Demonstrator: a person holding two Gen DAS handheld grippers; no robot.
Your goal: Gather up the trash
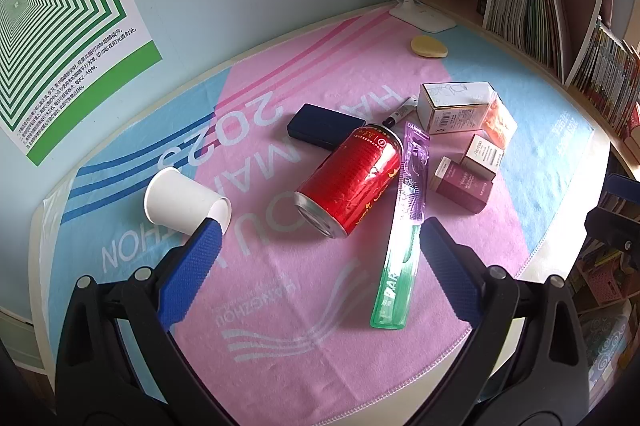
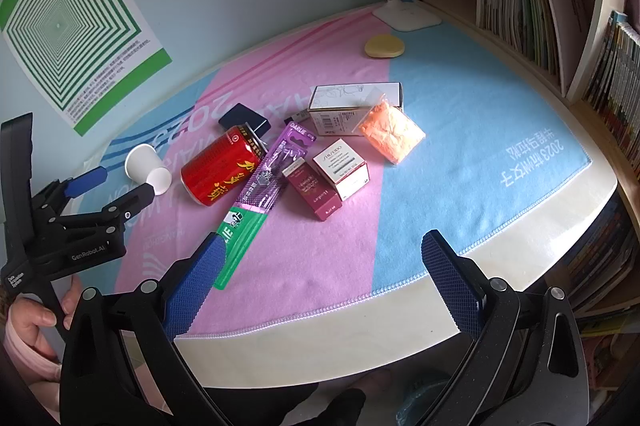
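the left gripper (image 1: 320, 238) hangs wide open and holds nothing; in the left wrist view the red can (image 1: 350, 180) lies on its side just above the gap between the blue pads, in mid frame. the paper cup (image 1: 186, 200), tipped over, sits at the left fingertip (image 1: 208, 230), whether touching i cannot tell. the toothbrush pack (image 1: 404, 238), a long flat plastic sleeve going purple to green, runs beside the can, its lower end just inside the right finger.

the right gripper (image 2: 320, 254) is also spread wide and empty. in its view the pack's green end (image 2: 240, 230) reaches the left finger, and the rest of the litter lies above in mid frame: a glossy maroon box (image 2: 314, 192), a white box (image 2: 346, 168) close beside it, a long white carton (image 2: 352, 106), and a crinkled clear bag of orange bits (image 2: 392, 132) leaning against that carton. a dark blue case (image 2: 244, 120) sits behind the can.

everything rests on a soft pink and blue cloth (image 2: 460, 146) over a rounded white table (image 2: 400, 310). a yellow oval sponge (image 2: 384, 46) lies apart at upper centre.
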